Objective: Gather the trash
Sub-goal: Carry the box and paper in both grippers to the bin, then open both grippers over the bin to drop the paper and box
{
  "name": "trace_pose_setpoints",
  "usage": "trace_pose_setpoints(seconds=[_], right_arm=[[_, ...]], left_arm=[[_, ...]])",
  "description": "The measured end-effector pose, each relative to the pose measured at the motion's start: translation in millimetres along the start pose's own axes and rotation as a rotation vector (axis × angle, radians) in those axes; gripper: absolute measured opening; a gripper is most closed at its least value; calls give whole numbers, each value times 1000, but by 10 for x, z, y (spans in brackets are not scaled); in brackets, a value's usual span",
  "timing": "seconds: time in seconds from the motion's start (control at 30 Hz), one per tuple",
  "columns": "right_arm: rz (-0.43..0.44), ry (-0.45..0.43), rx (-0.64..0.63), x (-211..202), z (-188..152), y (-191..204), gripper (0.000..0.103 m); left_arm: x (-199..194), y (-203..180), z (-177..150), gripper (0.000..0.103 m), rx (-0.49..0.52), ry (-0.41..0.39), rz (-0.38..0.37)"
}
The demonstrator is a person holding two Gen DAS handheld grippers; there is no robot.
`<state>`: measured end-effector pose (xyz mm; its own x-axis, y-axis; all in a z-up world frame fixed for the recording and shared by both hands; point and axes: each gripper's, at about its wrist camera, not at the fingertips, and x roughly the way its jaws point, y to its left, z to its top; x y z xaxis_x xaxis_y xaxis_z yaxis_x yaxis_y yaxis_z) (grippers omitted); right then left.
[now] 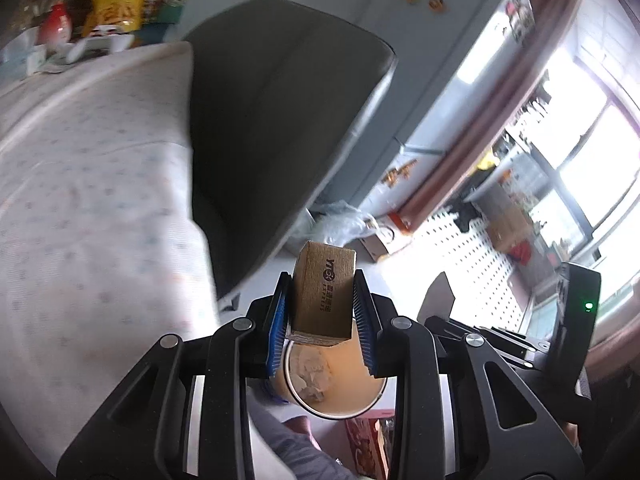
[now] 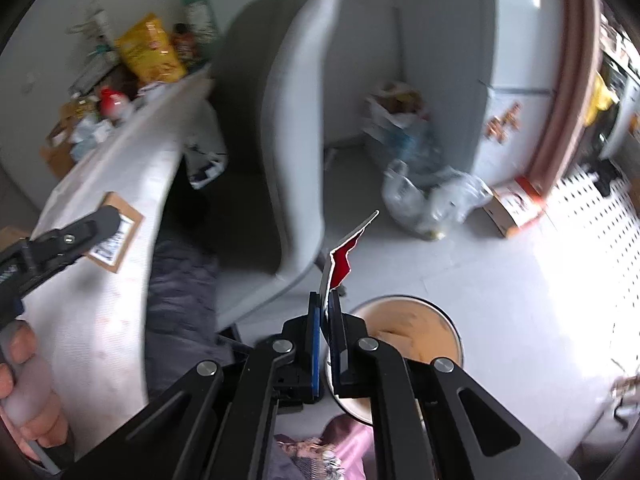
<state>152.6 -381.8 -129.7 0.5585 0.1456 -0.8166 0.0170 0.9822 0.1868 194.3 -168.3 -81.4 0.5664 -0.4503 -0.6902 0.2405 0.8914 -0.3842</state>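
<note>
While over bin [image 1: 344,384]: chair [image 1: 280,120] ahead.

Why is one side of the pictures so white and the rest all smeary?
Left wrist view: window daylight glares white on the right, and the tablecloth and chair smear with motion, while the cardboard box in the left gripper stays sharp. Right wrist view: the floor washes out; straight edges bend, fisheye style.

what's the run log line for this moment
left tool: shut on cardboard box | right tool: shut on red-white scrap | both over open bin | nothing dropped yet
</note>
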Motion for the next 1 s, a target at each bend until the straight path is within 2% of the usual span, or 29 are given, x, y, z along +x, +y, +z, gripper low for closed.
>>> trace_pose_setpoints(seconds=[0.13, 0.17, 0.23, 0.3, 0.53, 0.63, 0.73, 0.8, 0.83, 0.87, 1.0], right_arm=[[-45, 14, 63, 186, -58, -314, 11], [-52, 28, 87, 249, -83, -403, 32], [-63, 27, 134, 291, -123, -535, 66], [-94, 1, 125, 262, -158, -582, 65], [-107, -33, 136, 71, -171, -687, 64], [-113, -66, 158, -99, -180, -810, 70], [-133, -98, 190, -262, -177, -958, 71], [-141, -110, 210, -330, -183, -1054, 71], [-146, -117, 219, -361, -187, -1096, 71], [-150, -121, 226, -383, -189, -1126, 71], [-146, -130, 253, -445, -234, -1191, 72]], left_arm=[[164, -145, -19, 31, 23, 34, -6], [203, -171, -25, 31, 28, 43, -7], [267, -220, -33, 31, 37, 61, -10], [323, -284, -49, 31, 54, 74, -11], [552, -515, -94, 31, 85, 129, -36], [680, -655, -115, 31, 112, 166, -57], [786, -793, -139, 31, 144, 186, -72], [881, -877, -148, 43, 148, 201, -93], [911, -910, -151, 71, 145, 209, -112], [931, -937, -148, 87, 142, 214, -136], [804, -916, -99, 96, 144, 171, -141]])
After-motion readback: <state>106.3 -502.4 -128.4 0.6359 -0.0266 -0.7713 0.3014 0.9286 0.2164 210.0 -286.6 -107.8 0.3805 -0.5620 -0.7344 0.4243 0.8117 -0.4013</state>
